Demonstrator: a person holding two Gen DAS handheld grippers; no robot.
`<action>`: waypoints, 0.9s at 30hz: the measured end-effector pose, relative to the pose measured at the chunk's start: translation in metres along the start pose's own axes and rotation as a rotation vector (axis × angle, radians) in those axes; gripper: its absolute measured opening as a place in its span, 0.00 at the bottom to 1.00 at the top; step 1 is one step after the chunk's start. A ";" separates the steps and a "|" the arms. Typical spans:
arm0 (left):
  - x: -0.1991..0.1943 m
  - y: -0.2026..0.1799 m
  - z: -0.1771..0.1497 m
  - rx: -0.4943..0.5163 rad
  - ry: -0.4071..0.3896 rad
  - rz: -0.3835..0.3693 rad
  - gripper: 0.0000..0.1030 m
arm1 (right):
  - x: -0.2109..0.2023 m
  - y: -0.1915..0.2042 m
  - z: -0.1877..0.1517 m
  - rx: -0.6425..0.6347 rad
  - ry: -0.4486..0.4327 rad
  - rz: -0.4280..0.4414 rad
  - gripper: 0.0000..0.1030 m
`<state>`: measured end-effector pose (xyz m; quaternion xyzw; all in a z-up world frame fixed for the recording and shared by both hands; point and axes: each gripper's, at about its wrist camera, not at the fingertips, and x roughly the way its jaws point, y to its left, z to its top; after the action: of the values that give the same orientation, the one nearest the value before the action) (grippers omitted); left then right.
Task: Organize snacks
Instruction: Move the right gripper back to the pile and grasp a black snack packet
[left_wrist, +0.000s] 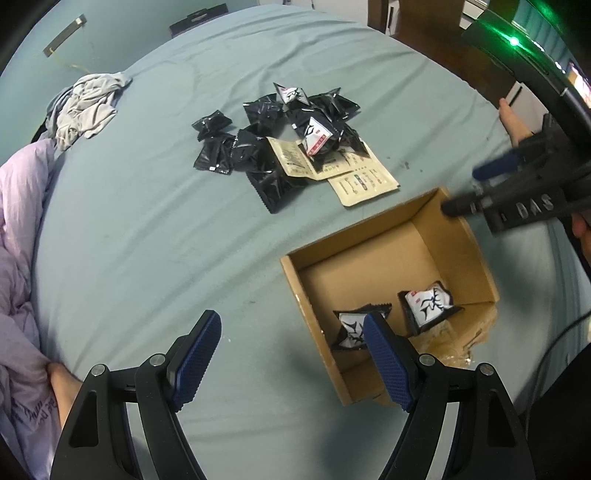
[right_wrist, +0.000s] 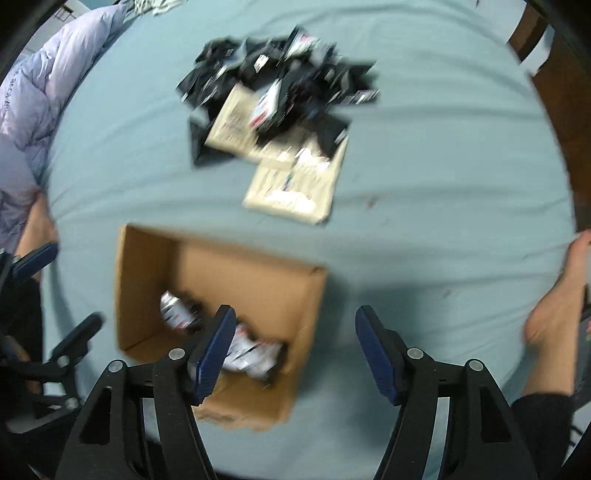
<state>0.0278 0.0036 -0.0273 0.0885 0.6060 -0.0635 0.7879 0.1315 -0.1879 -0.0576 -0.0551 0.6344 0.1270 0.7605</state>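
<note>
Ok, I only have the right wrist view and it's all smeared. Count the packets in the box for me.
Observer: Two lie on the floor of the cardboard box: the right packet and the left packet.
Operator: Tell me which side faces up.
Observer: Both show their white printed face.
Operator: Now give me the left gripper.
Observer: The left gripper hangs above the box's left wall, jaws open, nothing between them.
</note>
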 end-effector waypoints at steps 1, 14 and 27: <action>-0.002 0.002 0.001 -0.004 -0.006 -0.003 0.78 | -0.007 -0.003 0.001 0.001 -0.049 -0.046 0.64; 0.005 0.012 0.008 -0.050 0.001 0.025 0.78 | -0.043 -0.031 0.002 0.160 -0.153 -0.114 0.64; 0.011 0.021 0.024 -0.081 -0.001 -0.015 0.78 | 0.005 -0.029 0.014 0.120 0.031 0.009 0.64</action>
<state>0.0574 0.0196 -0.0311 0.0521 0.6084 -0.0448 0.7906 0.1532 -0.2117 -0.0622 -0.0087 0.6528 0.0912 0.7520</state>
